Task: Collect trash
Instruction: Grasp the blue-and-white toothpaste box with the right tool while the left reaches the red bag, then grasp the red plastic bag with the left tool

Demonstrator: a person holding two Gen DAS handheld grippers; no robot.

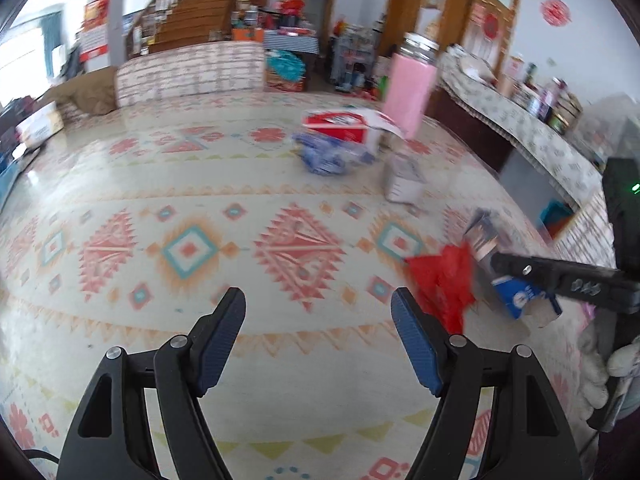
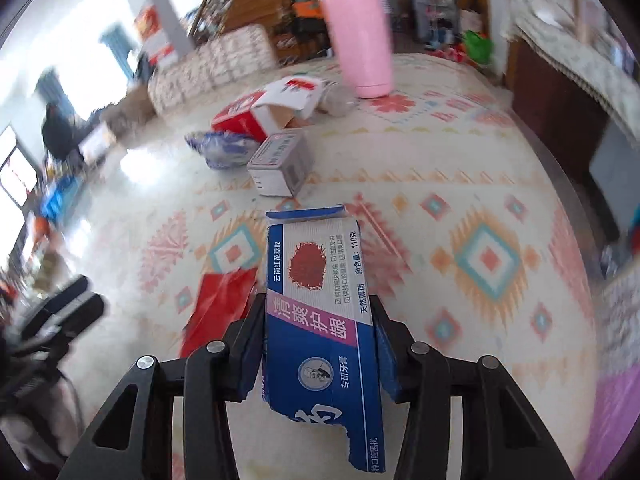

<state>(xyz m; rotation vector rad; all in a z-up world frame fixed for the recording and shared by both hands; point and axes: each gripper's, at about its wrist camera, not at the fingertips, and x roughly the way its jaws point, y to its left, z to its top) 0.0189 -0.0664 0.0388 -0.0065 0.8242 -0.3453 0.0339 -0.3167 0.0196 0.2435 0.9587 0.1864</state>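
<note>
My right gripper (image 2: pixel 318 308) is shut on a torn blue toothpaste box (image 2: pixel 316 264), pads pressing both long sides, the box sticking out forward over the patterned tablecloth (image 2: pixel 480 260). In the left wrist view the same box (image 1: pixel 516 296) shows at the far right in the right gripper's black fingers (image 1: pixel 532 270). A red crumpled scrap (image 1: pixel 444 280) lies on the cloth just right of my left gripper (image 1: pixel 317 300), which is open with nothing between its fingers. In the right wrist view the red scrap (image 2: pixel 220 304) lies left of the box.
Farther back on the table lie a small grey box (image 2: pixel 280 164), a blue plastic bag (image 2: pixel 220 148) and an open red-and-white carton (image 2: pixel 272 108). A tall pink bottle (image 2: pixel 360 40) stands behind them. A cloth-covered sideboard (image 1: pixel 540 140) runs along the right.
</note>
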